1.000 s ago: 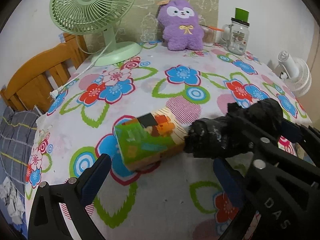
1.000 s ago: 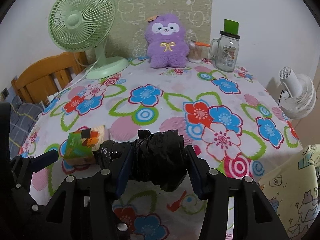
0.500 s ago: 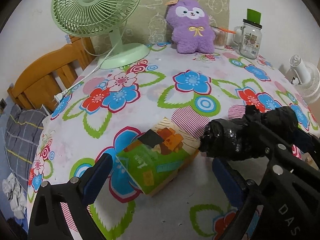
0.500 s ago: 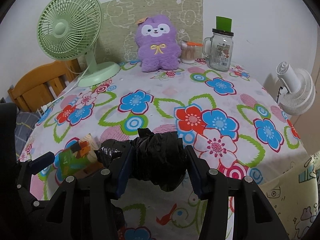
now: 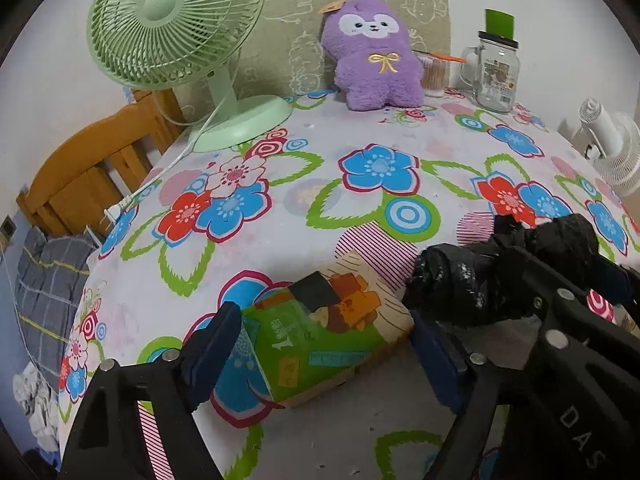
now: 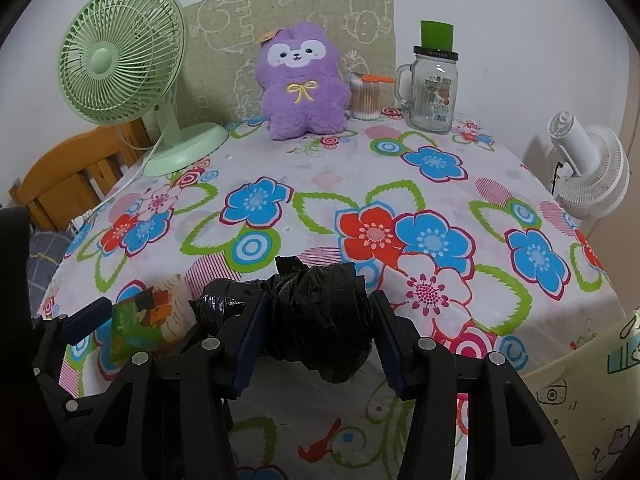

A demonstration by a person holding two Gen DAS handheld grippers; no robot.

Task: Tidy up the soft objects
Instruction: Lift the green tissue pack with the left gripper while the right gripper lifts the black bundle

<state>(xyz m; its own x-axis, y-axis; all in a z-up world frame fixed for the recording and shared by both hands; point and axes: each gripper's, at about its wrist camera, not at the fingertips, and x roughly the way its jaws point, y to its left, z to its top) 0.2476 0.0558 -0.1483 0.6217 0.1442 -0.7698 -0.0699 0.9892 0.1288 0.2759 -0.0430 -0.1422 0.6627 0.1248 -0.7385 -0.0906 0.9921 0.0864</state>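
Lying near the front edge of the floral tablecloth (image 5: 328, 208), between the spread fingers of the left gripper (image 5: 324, 344), was a soft green tissue pack (image 5: 320, 340) printed with an orange cartoon figure. Looked bracketed by both blue pads, one at each end; contact could not be told, so jaws wide and not pressing. Seen again low at the left of the right wrist view (image 6: 138, 326). Just beside the pack, on its right, was a crumpled black plastic bag bundle (image 6: 316, 320), squeezed between the pads of the right gripper (image 6: 316, 334) and held clear of the cloth, one end poking out leftward toward the pack (image 5: 460, 288). Farther back, upright against a beige patterned cushion (image 6: 240, 40), sat a purple plush toy (image 6: 302, 88). Flanked it: a green desk fan (image 6: 120, 60) to the left; a cotton swab jar (image 6: 365, 98) and a glass mug jar (image 6: 434, 92) to the right. Beyond the table, a wooden chair (image 5: 84, 176) at left and a white fan (image 6: 592, 172) at right.
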